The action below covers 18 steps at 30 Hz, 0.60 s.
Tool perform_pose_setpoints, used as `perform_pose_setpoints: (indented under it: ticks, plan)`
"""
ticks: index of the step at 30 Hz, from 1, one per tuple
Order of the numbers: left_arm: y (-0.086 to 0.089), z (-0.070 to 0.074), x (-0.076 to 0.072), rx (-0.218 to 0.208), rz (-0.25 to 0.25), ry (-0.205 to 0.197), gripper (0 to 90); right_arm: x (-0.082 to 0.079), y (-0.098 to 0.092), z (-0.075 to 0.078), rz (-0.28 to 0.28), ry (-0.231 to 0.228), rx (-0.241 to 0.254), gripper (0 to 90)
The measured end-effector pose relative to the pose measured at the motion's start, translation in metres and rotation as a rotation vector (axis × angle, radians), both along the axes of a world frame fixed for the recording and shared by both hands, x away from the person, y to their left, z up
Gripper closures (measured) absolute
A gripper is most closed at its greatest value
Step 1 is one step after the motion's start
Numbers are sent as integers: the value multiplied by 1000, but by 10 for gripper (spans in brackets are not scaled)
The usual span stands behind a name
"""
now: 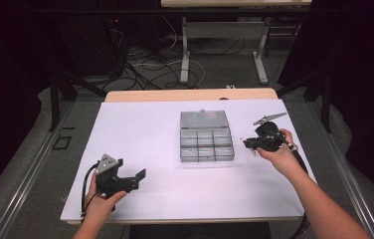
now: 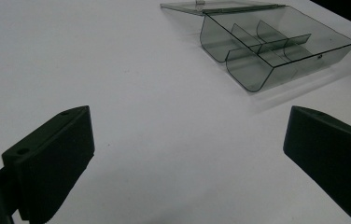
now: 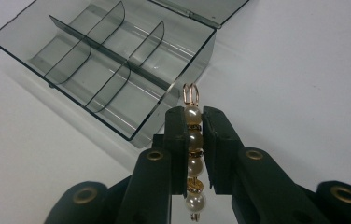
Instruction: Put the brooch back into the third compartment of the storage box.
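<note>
A clear smoky plastic organiser box (image 1: pixel 206 143) with several compartments lies on the white table, its lid folded back flat behind it. In the right gripper view a strand of pearl beads with gold spacers and a gold loop (image 3: pixel 193 140) is pinched upright between the two jaws of my right gripper (image 3: pixel 193 122), close to the corner of the box (image 3: pixel 113 70). In the high view the right gripper (image 1: pixel 248 143) hovers just right of the box. My left gripper (image 1: pixel 138 178) rests low at the front left, jaws wide apart with nothing between them; ahead of it lies the box (image 2: pixel 271 51).
The white sheet (image 1: pixel 140 129) covers a wooden table. Beyond its far edge are table legs (image 1: pixel 185 55) and loose cables on the floor. Bare sheet lies between the left gripper and the box.
</note>
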<state>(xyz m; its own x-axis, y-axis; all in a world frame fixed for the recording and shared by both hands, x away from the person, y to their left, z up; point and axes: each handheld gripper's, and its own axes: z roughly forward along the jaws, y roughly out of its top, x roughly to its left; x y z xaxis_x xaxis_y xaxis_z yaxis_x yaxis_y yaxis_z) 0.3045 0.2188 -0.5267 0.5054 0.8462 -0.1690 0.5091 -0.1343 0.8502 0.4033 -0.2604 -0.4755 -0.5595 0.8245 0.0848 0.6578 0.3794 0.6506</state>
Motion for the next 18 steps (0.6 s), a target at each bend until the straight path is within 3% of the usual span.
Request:
perform_pose_setpoints:
  ticks: [9, 18]
  plan:
    - [0, 0, 0, -1, 1, 2, 18, 2, 1, 8, 11, -38, 4, 810]
    - [0, 0, 0, -2, 2, 1, 18, 2, 1, 16, 6, -45, 11, 810]
